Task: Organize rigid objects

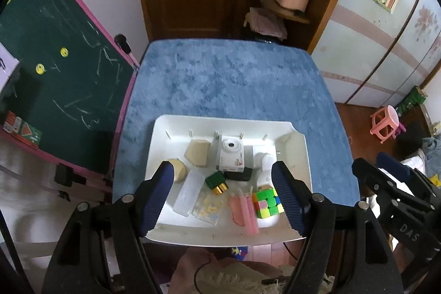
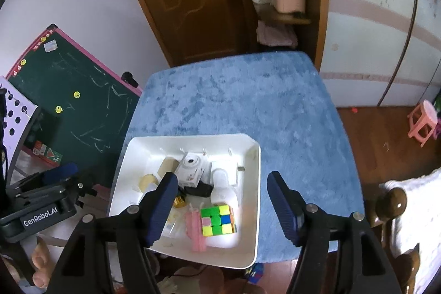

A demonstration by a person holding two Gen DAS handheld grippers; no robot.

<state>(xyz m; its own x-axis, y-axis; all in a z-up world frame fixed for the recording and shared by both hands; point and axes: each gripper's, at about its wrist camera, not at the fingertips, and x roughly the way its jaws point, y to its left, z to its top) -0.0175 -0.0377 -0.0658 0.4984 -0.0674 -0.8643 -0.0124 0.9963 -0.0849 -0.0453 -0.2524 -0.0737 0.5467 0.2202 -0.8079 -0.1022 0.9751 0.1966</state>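
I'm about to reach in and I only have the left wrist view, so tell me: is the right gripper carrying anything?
Observer: No, the right gripper is open and empty, above the white plastic tray.
Operator: Where do its pads sit?
Observer: One pad is over the tray's clutter, the other over the blue plush tablecloth.
Operator: And the multicoloured puzzle cube?
Observer: The multicoloured puzzle cube lies in the tray, seen in the gap between the pads, untouched.

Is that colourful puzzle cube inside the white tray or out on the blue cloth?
Inside. The cube sits on the tray floor near its front right corner, beside pink candles.
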